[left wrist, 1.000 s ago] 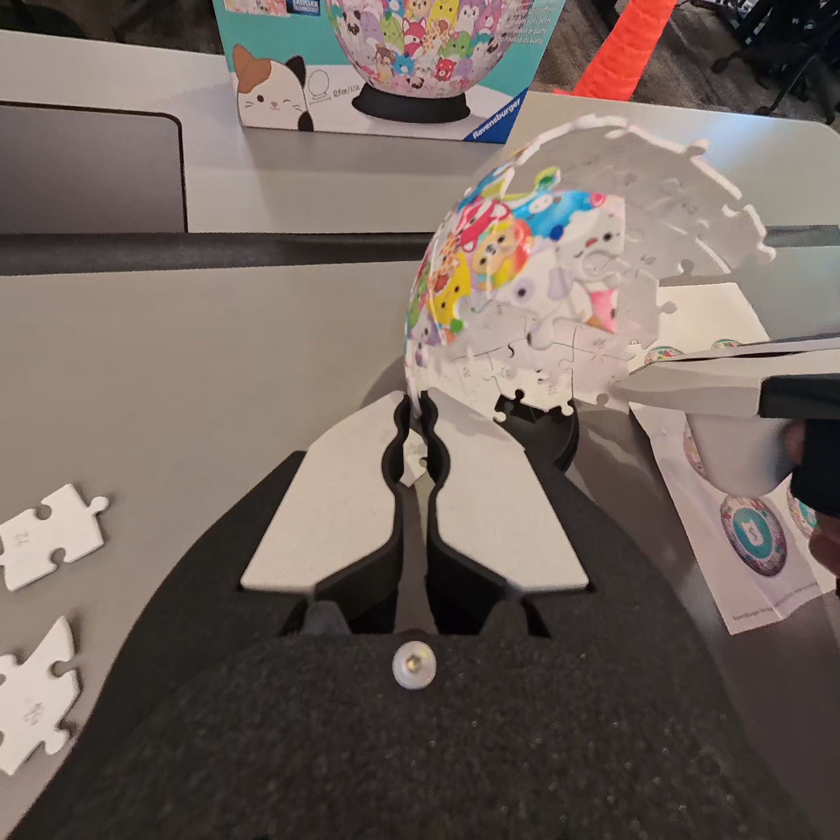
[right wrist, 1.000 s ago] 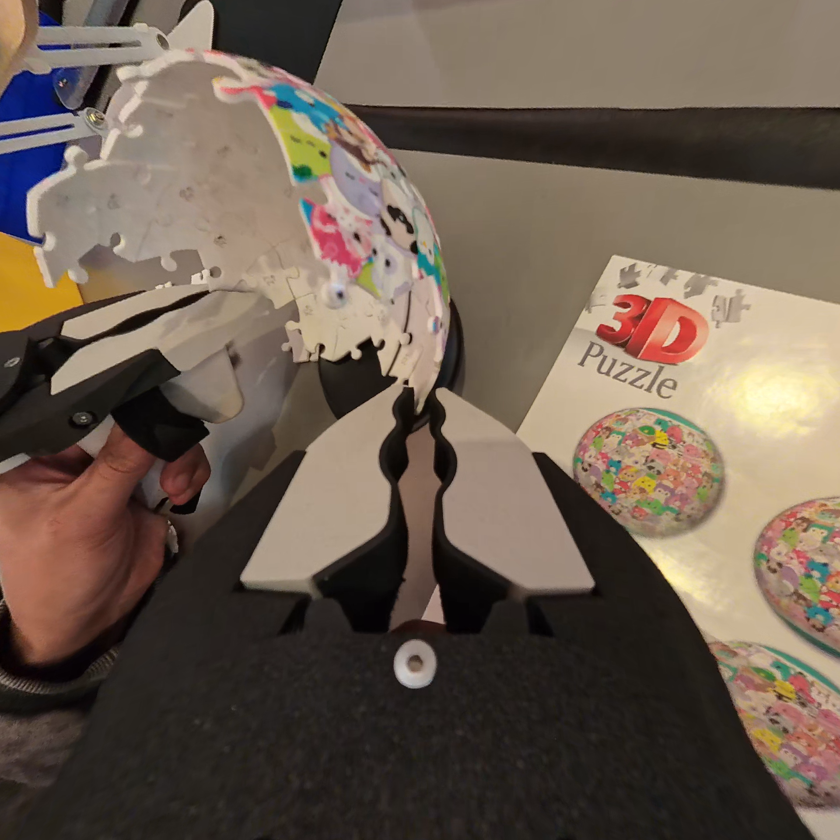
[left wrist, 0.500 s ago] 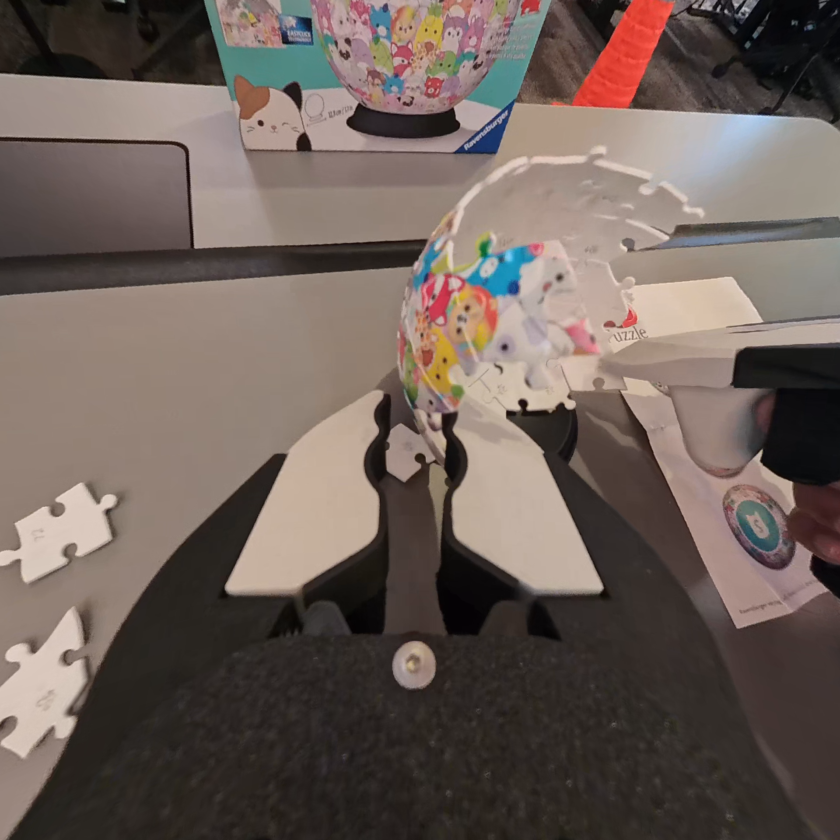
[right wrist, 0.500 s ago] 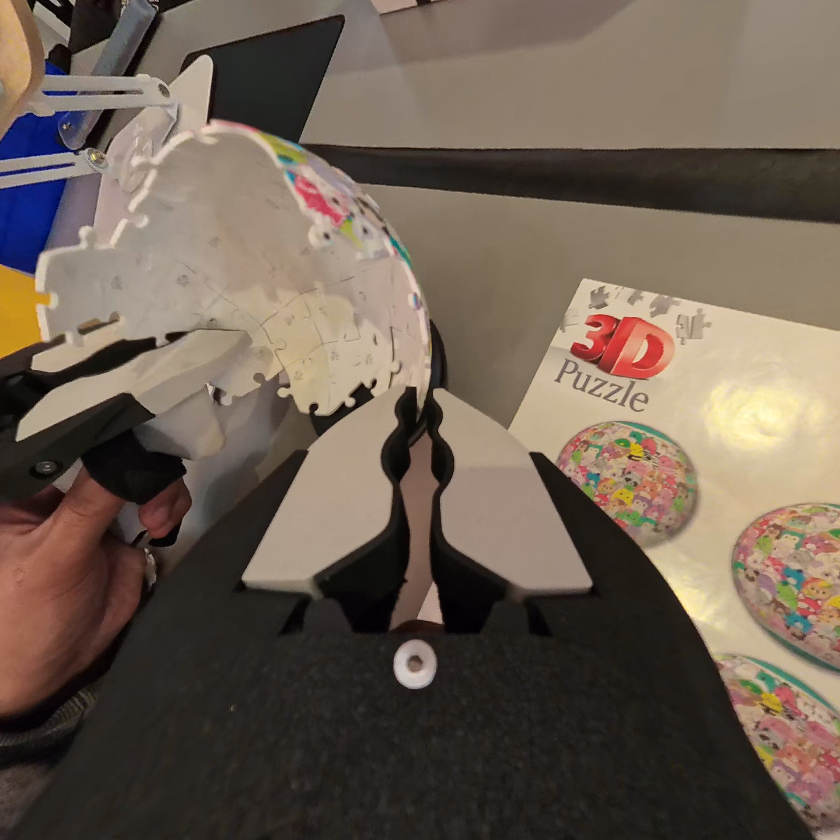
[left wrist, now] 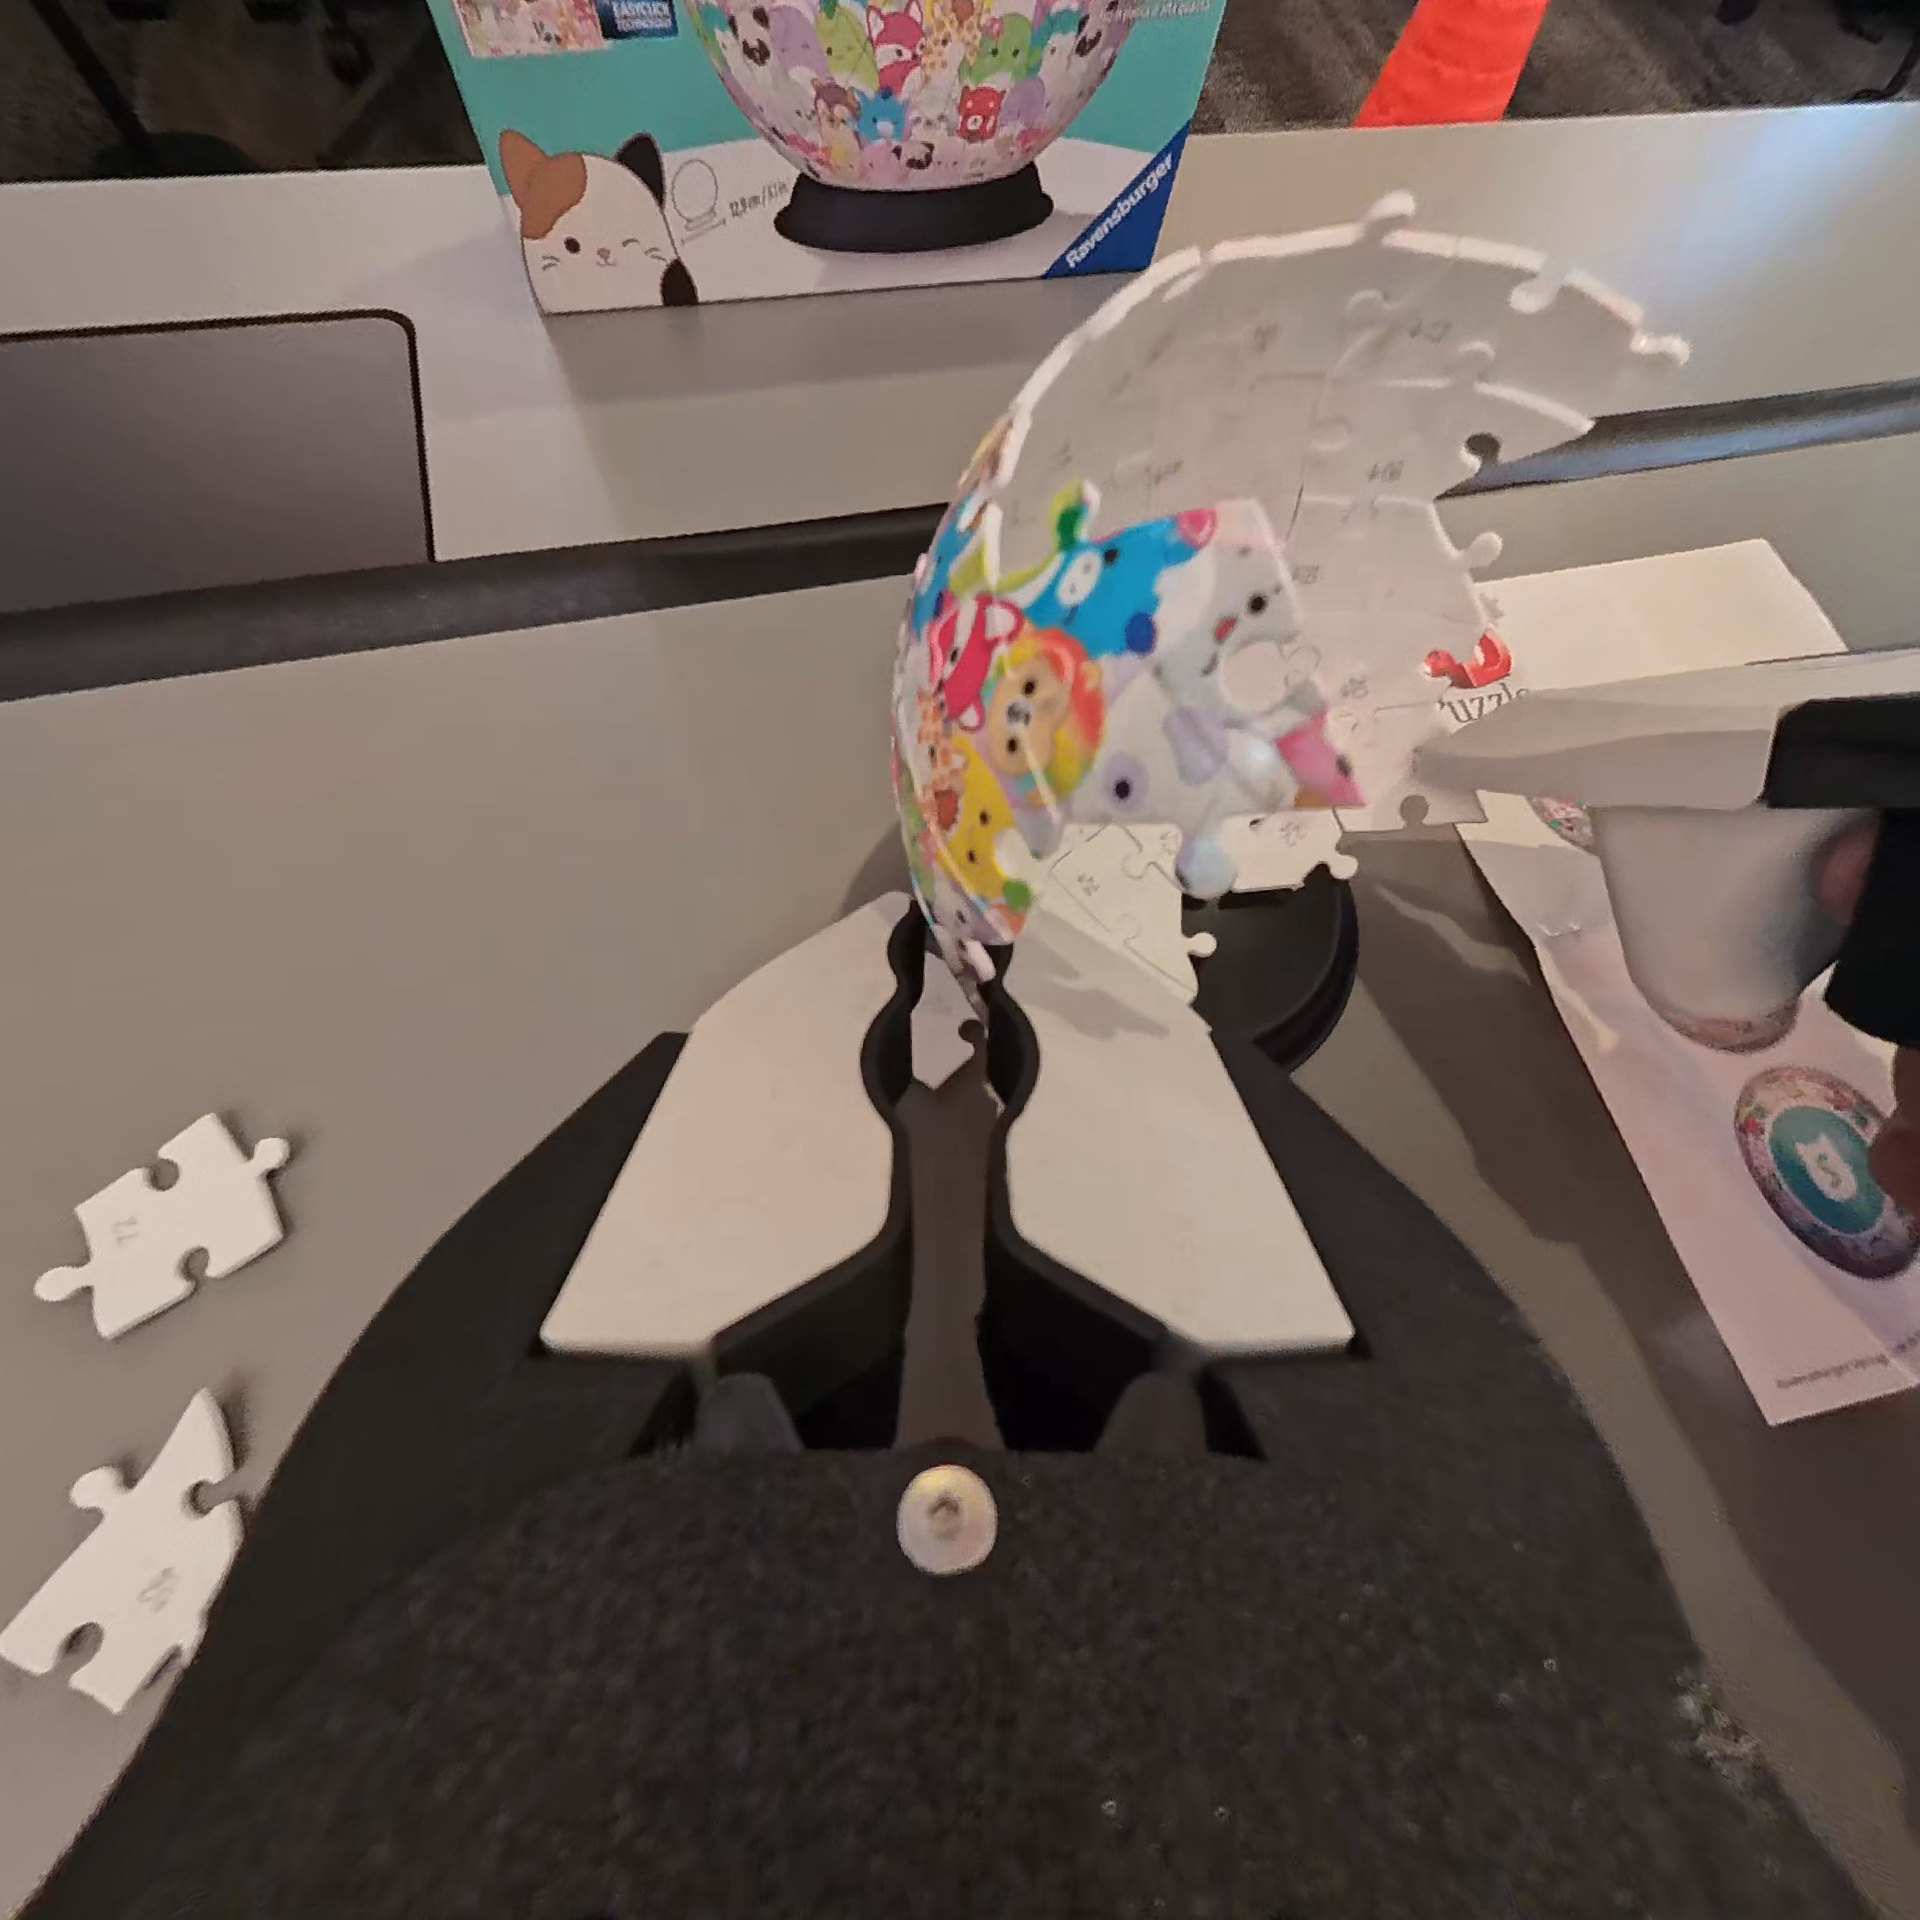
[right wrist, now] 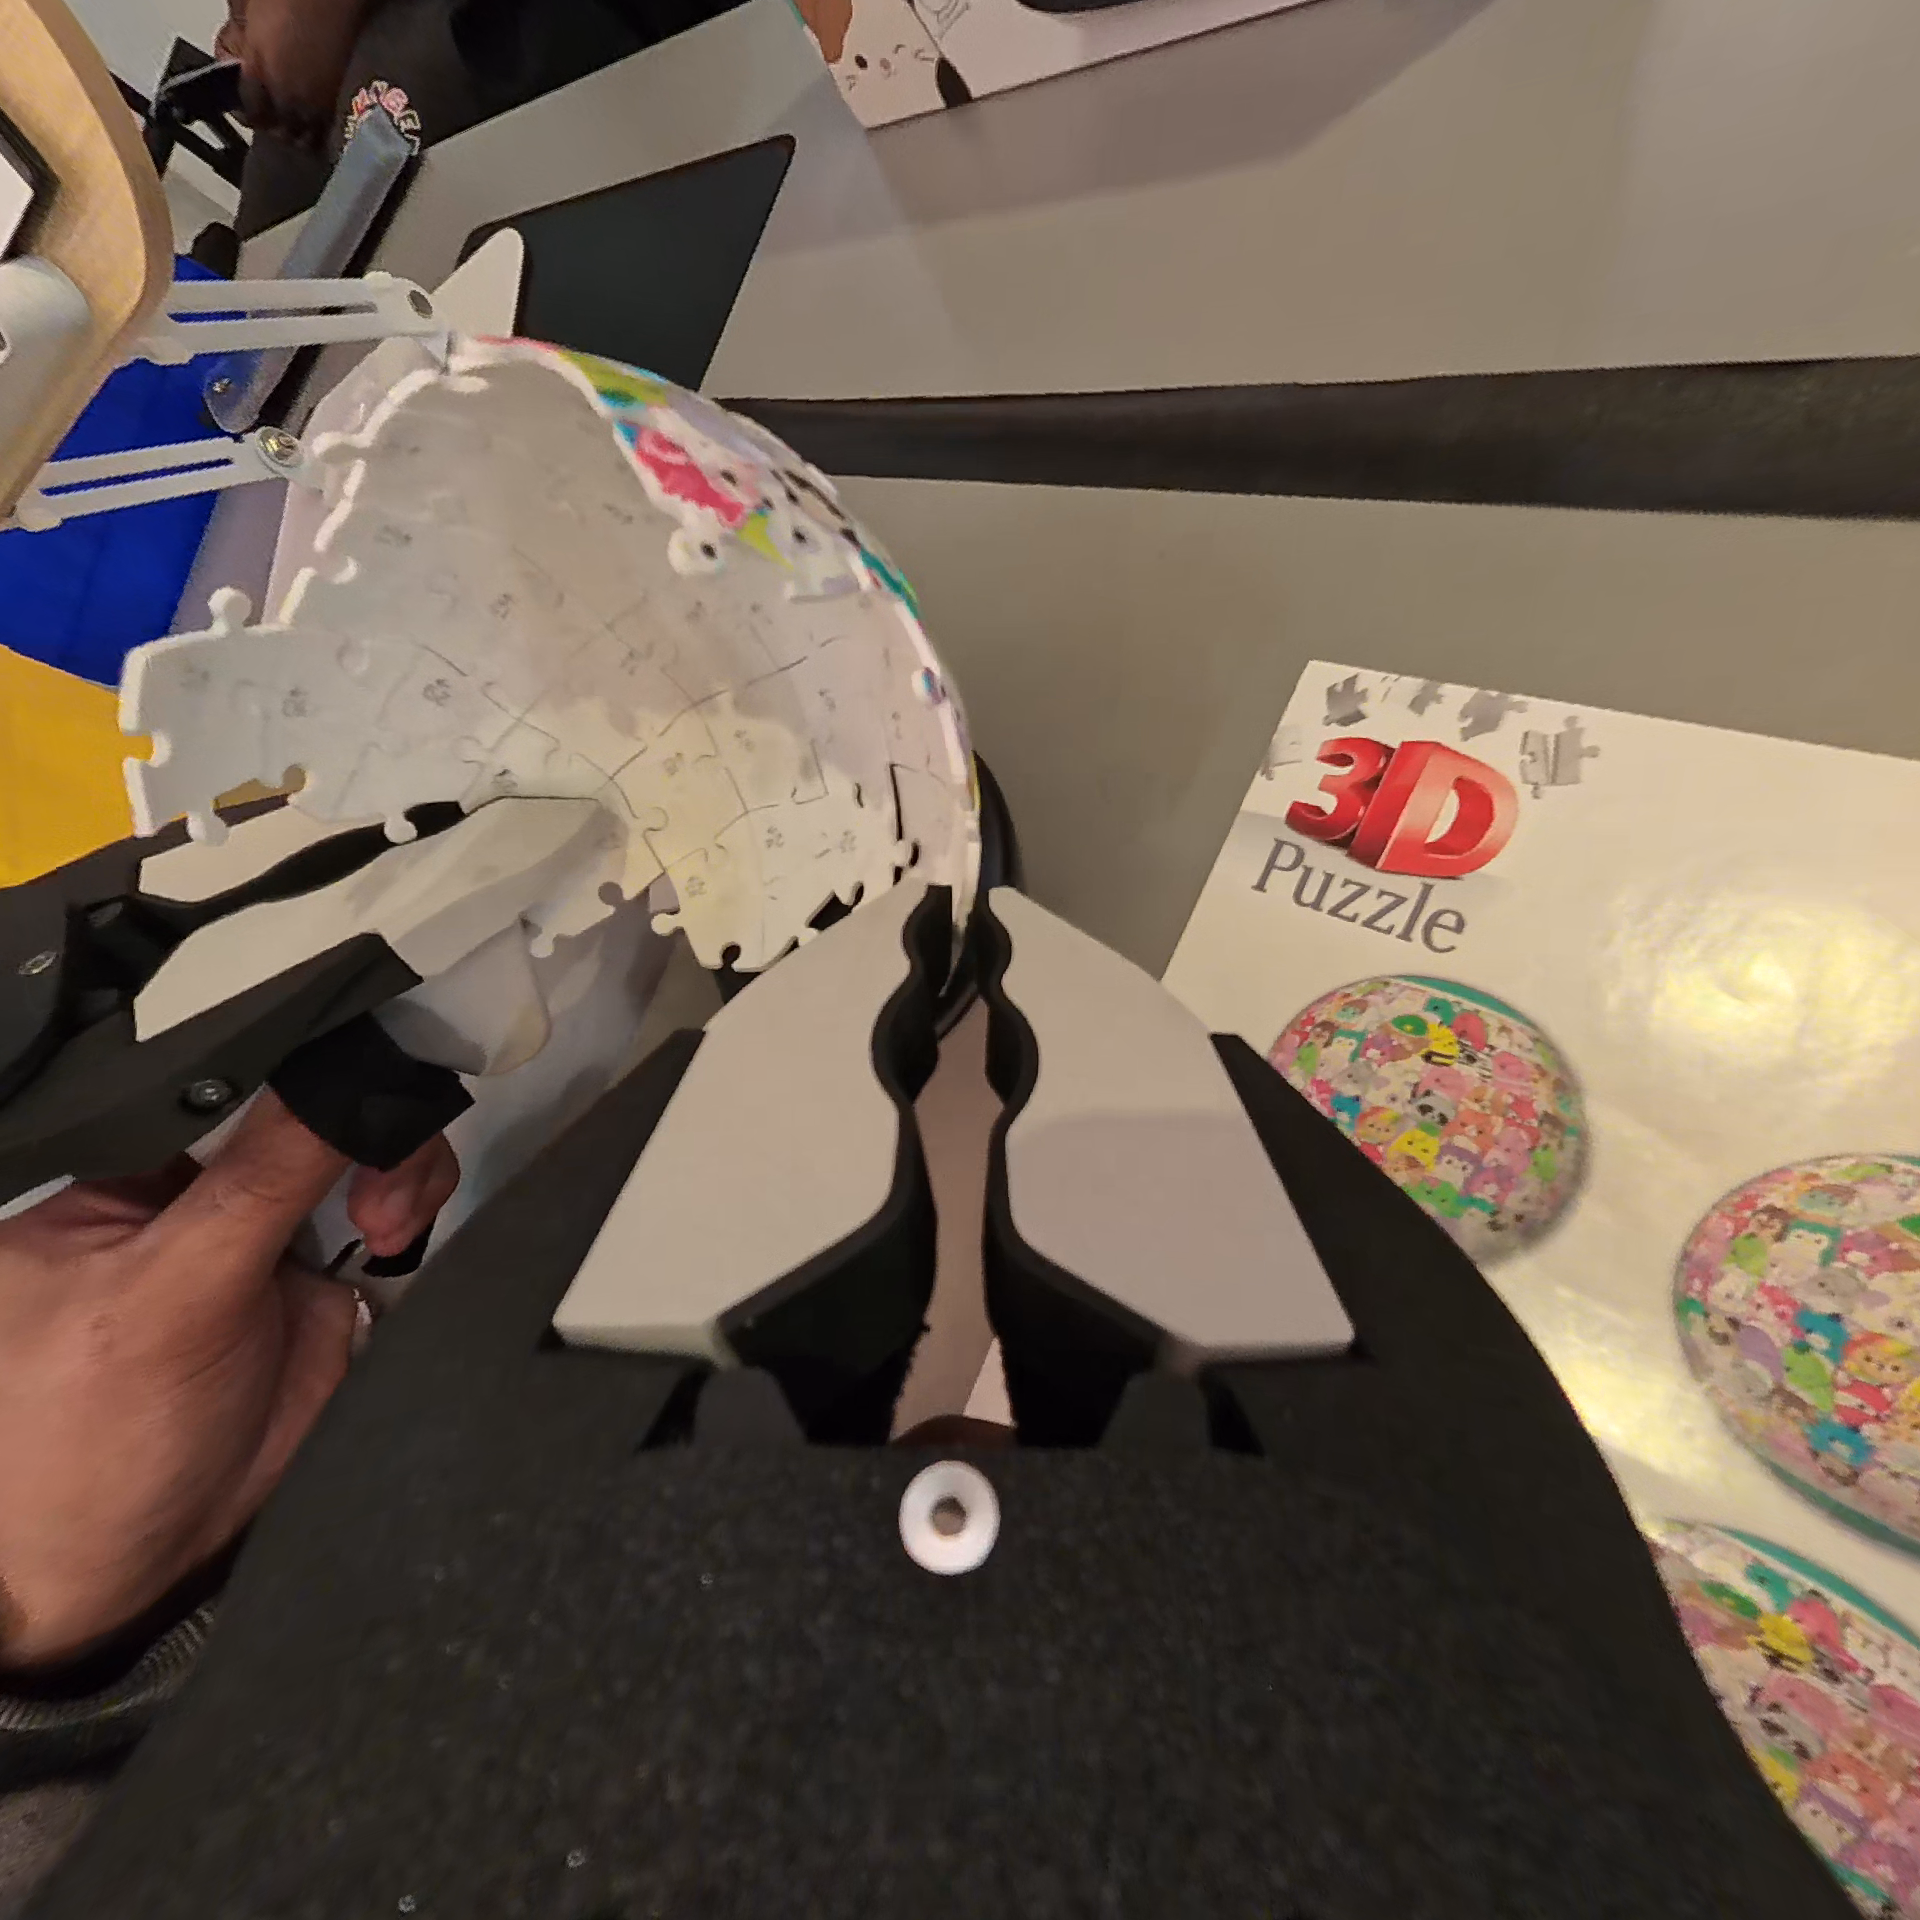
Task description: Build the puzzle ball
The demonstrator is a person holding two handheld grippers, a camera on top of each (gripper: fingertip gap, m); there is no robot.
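Observation:
The partly built puzzle ball [left wrist: 1143, 644] is a curved shell, colourful outside and white inside, held in the air above its black stand [left wrist: 1299, 966]. My left gripper [left wrist: 948, 945] is shut on the shell's lower edge, and a white tab shows between its fingers. My right gripper [left wrist: 1439, 774] comes in from the right, pinching the shell's opposite edge. In the right wrist view the right gripper [right wrist: 954, 914] is shut on the shell's [right wrist: 571, 675] rim, with the left gripper [right wrist: 582, 831] under the shell. The stand [right wrist: 994, 831] is mostly hidden there.
Two loose white pieces [left wrist: 171, 1221] [left wrist: 125, 1558] lie on the grey table at the left. The puzzle box [left wrist: 831, 135] stands at the back. A printed leaflet [right wrist: 1662, 935] lies on the right. A dark panel [left wrist: 208, 447] sits back left. A person's hand [right wrist: 156, 1351] holds the left gripper. The gap from one gripper's tips to the other's is roughly 11 cm.
The shell has turned, so more of its white inside faces the right wrist view. The left gripper opened wider half a second ago and has narrowed again on the shell's edge.

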